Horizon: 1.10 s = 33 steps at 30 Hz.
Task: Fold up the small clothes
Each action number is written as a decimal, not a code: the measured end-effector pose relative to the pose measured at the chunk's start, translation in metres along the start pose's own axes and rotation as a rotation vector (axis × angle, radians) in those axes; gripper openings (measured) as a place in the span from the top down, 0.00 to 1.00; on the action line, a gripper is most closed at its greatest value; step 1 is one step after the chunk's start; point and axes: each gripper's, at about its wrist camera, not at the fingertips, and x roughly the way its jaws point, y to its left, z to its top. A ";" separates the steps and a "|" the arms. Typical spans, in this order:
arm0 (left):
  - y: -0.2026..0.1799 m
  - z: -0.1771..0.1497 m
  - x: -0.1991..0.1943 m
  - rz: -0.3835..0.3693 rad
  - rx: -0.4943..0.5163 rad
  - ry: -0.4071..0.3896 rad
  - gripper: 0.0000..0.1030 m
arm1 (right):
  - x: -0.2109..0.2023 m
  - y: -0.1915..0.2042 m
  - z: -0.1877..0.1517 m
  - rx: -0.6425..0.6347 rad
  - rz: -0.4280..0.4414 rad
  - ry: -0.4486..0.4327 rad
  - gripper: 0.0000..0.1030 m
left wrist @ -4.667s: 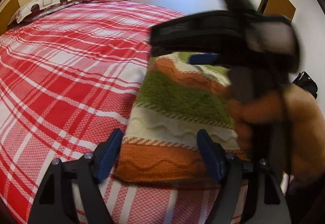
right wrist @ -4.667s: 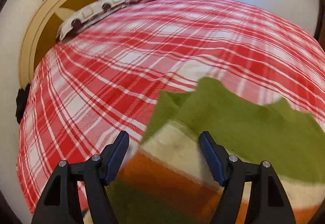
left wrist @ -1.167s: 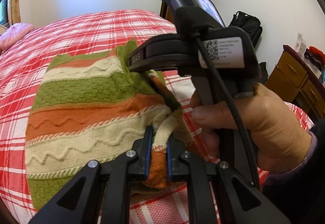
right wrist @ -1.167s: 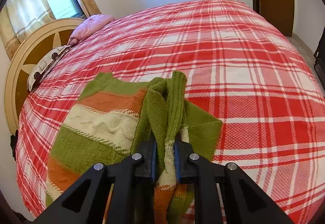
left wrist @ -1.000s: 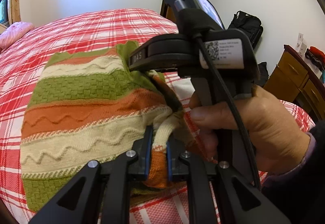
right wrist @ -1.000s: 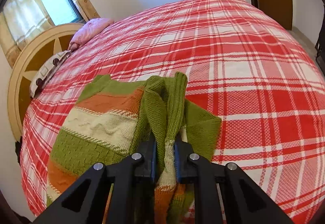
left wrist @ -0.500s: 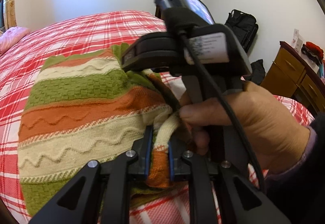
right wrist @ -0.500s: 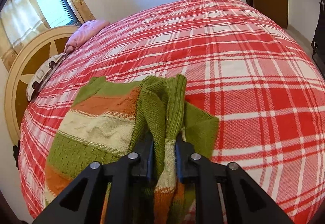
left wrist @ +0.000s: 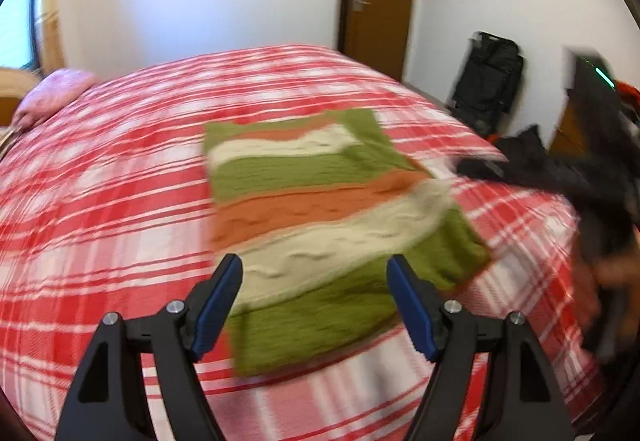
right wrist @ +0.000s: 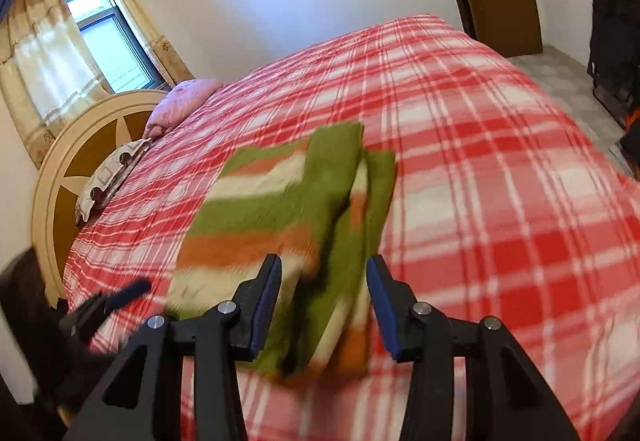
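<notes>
Both grippers, left [left wrist: 314,305] and right [right wrist: 324,305], have just let go: jaws open, empty; sweater [left wrist: 320,217] lies folded on bed [left wrist: 100,201], fold done.

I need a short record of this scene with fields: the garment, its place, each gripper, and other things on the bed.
garment: striped knitted sweater, folded, lying flat
place: on the red plaid bedspread
left gripper: jaws have just been opening, nothing held
right gripper: jaws have just been opening, sweater not gripped
other things: pink pillow near the headboard
</notes>
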 end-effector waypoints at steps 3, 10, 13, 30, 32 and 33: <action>0.021 0.000 0.002 0.040 -0.071 0.018 0.25 | 0.000 0.018 -0.019 -0.044 -0.001 0.007 0.56; 0.034 -0.009 0.013 0.093 -0.097 0.064 0.25 | 0.029 0.024 -0.037 -0.095 -0.145 0.063 0.92; 0.033 -0.010 0.014 0.107 -0.079 0.066 0.25 | 0.026 0.010 -0.041 -0.031 -0.135 0.063 0.93; 0.057 0.022 0.041 0.099 -0.158 0.058 0.25 | -0.023 0.026 -0.003 -0.130 -0.157 -0.111 0.89; 0.053 0.025 0.050 0.128 -0.174 0.062 0.25 | -0.002 0.043 0.007 -0.196 -0.126 -0.095 0.89; 0.052 0.026 0.053 0.136 -0.184 0.066 0.25 | 0.013 0.050 0.011 -0.224 -0.116 -0.072 0.89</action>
